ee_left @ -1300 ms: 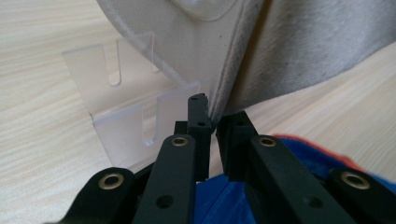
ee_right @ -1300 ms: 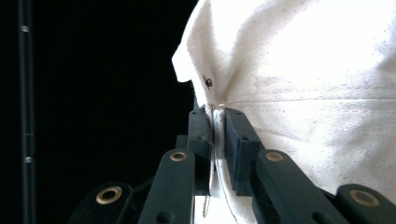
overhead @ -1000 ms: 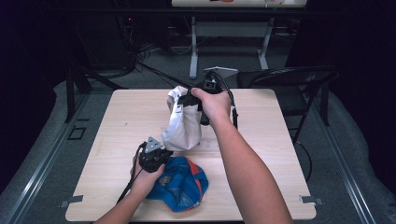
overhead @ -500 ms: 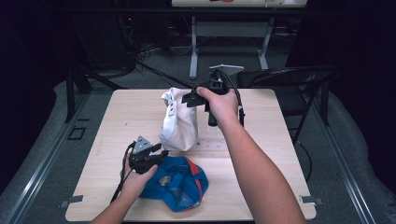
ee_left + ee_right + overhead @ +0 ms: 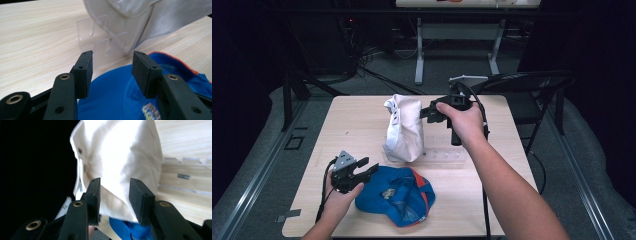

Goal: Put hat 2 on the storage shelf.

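Observation:
A white cap (image 5: 403, 127) stands upright against a clear acrylic stand (image 5: 444, 156) in the middle of the wooden table (image 5: 357, 120). A blue cap with orange trim (image 5: 399, 195) lies flat at the front. My left gripper (image 5: 369, 166) hovers at the blue cap's left edge; its jaws have just been opening and nothing is between them. In the left gripper view the gripper (image 5: 112, 56) is open over the blue cap (image 5: 112, 100). My right gripper (image 5: 424, 113) sits just right of the white cap, also freshly opened. In the right gripper view that gripper (image 5: 115, 182) faces the white cap (image 5: 117, 157) without pressing it.
A dark folding chair (image 5: 532, 85) stands off the table's far right corner. Behind the table are another table's legs (image 5: 419, 50) and cables on the floor. Bare wood lies along the left and far sides of the table.
The right gripper let go of the white cap and drew off to the right. The left gripper released the blue cap and pulled back left. Both jaws opened.

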A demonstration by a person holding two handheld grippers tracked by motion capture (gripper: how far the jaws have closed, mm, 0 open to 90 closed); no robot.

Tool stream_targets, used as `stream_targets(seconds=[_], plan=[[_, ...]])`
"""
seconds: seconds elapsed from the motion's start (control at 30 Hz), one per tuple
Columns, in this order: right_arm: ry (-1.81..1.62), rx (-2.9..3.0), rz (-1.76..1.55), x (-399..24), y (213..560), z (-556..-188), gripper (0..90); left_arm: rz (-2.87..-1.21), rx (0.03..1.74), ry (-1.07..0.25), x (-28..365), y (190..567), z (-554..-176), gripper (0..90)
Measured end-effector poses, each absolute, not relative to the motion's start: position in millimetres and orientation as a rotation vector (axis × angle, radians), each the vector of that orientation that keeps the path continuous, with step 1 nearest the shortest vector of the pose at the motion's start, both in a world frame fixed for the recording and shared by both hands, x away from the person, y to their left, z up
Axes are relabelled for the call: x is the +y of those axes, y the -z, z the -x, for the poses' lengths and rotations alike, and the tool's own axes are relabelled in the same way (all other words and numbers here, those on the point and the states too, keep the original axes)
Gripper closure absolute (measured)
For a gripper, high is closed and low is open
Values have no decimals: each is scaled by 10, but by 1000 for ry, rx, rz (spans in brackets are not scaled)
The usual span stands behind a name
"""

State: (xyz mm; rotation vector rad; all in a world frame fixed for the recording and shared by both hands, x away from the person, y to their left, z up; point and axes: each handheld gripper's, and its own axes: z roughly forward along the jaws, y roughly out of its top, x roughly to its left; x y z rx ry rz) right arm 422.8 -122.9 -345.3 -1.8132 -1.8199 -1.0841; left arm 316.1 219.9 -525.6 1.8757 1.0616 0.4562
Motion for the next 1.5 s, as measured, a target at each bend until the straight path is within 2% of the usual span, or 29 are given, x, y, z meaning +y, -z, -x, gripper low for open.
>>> stream_targets(seconds=[0.5, 0.67, 1.0, 1.5], plan=[[1079, -1918, 1838, -1499, 3634, -3826, 581, -1914, 1126, -469, 2466, 5315, -3035, 502], [1058, -1949, 1831, -1552, 3824, -3661, 576, -1958, 1106, -496, 2492, 5351, -2978, 502], [1046, -1948, 1838, -1666, 4264, -3388, 574, -1923, 1117, -499, 2587, 5327, -2923, 501], [1025, -2000, 1828, -1626, 4811, -3251, 576, -1923, 1135, -476, 2612, 5449, -2946, 521]])
